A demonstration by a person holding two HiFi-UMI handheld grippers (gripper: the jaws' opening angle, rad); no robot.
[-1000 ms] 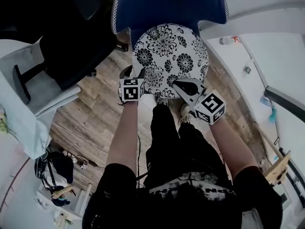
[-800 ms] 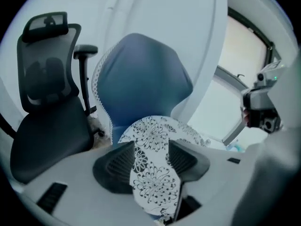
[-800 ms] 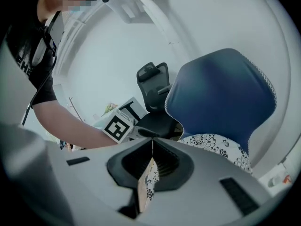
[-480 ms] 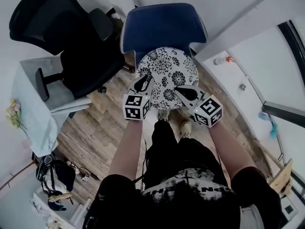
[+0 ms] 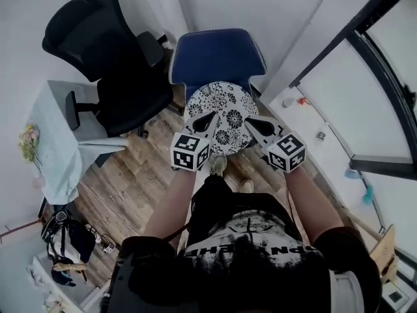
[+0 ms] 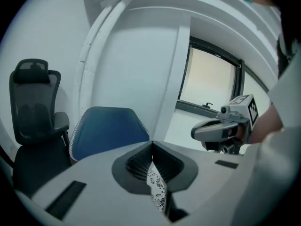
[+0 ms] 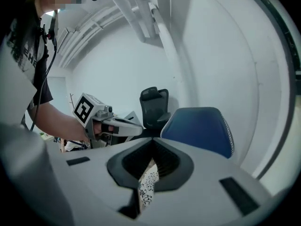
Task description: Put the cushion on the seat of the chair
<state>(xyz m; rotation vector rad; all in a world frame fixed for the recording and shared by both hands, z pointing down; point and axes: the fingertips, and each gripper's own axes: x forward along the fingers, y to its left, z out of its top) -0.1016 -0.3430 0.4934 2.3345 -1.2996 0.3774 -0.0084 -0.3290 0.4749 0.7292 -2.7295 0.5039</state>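
Head view: holding a round white fabric cushion with black flower print (image 5: 220, 106) by its near rim, left gripper (image 5: 212, 115) and right gripper (image 5: 249, 119) side by side, before a blue upholstered chair (image 5: 215, 54).
Left gripper view: clamped tight on cushion cloth.
Right gripper view: pinched together on the patterned edge, chair ahead.

Cushion (image 5: 222, 102) higher (left gripper (image 5: 213, 115) now tight)
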